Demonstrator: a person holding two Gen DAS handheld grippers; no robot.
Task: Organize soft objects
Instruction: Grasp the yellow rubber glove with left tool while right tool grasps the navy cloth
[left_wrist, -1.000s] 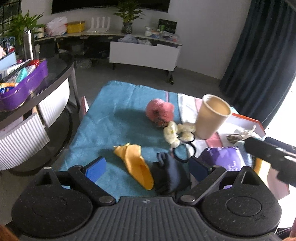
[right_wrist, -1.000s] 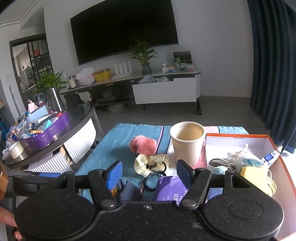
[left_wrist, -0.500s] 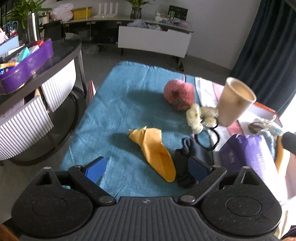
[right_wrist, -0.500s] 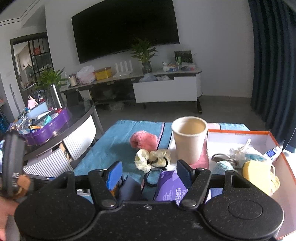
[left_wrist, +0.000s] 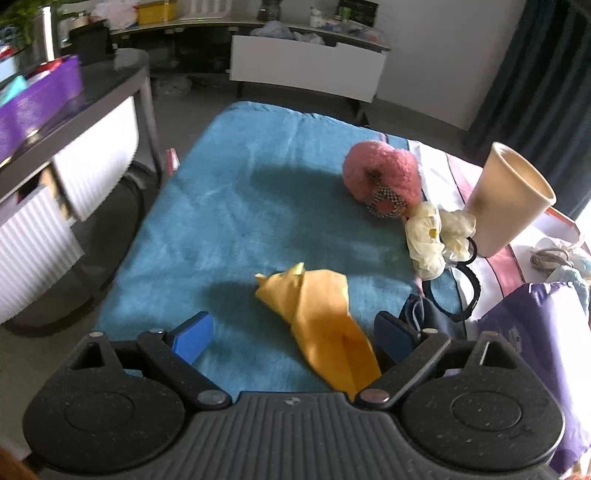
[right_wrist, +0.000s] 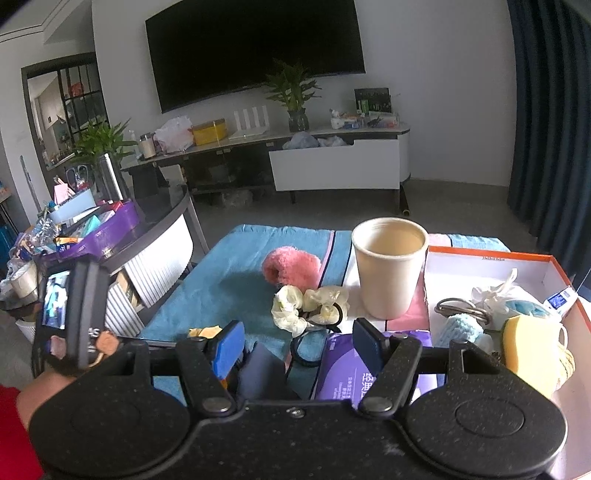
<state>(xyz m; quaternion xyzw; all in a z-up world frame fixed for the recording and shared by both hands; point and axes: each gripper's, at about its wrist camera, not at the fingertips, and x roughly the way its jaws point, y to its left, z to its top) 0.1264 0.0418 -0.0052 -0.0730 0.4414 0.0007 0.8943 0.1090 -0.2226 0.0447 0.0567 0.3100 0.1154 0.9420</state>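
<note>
A yellow cloth (left_wrist: 317, 317) lies crumpled on the blue towel (left_wrist: 240, 221). My left gripper (left_wrist: 293, 336) hangs low over it. Its jaws are closing with the cloth between them, and the pads do not touch it. A dark blue cloth (left_wrist: 421, 314) lies just beyond the right finger. Farther off are a pink fluffy scrunchie (left_wrist: 384, 177), a cream scrunchie (left_wrist: 428, 240) and a black hair tie (left_wrist: 469, 295). My right gripper (right_wrist: 297, 347) stands open above the dark blue cloth (right_wrist: 262, 369) and a purple pack (right_wrist: 343, 373), gripping nothing.
A beige cup (right_wrist: 389, 273) stands beside an orange-rimmed box (right_wrist: 491, 254) that holds a yellow sponge, cables and small items. A curved side table (right_wrist: 162, 236) with a purple tray stands on the left. The back of the left hand's device (right_wrist: 77, 314) shows at the left edge.
My left gripper has come down and forward towards the yellow cloth, which now lies between its fingers. The left hand's device has entered the right wrist view. The right gripper has hardly moved.
</note>
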